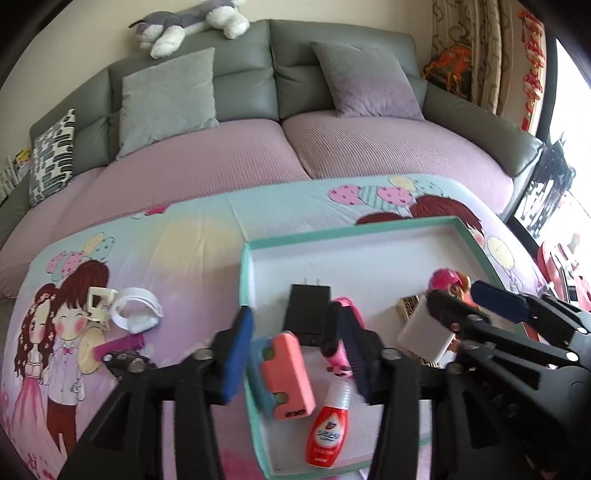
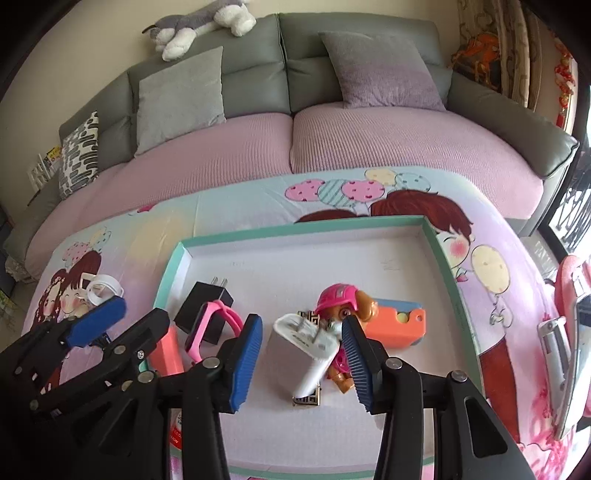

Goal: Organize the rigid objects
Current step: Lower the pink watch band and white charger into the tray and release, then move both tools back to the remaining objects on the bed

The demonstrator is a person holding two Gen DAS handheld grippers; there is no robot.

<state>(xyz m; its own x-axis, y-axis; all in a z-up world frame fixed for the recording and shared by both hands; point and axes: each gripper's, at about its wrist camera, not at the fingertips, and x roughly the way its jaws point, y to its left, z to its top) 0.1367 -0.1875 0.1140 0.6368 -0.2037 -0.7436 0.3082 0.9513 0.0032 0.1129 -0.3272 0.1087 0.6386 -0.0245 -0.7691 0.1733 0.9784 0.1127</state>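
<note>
White charger (image 2: 308,354) between the parted, non-gripping pads of the right claw (image 2: 303,362).

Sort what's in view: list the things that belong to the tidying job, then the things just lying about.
Job: teal tray; black charger; pink watch; white adapter; toy pup; red bottle; white clip, still outside the tray.

Lying about: grey cushions; plush dog; sofa.

One tray (image 2: 177,258), two chargers, black (image 2: 207,310) and white (image 2: 306,350), two orange cases, one toy pup (image 2: 343,302).
</note>
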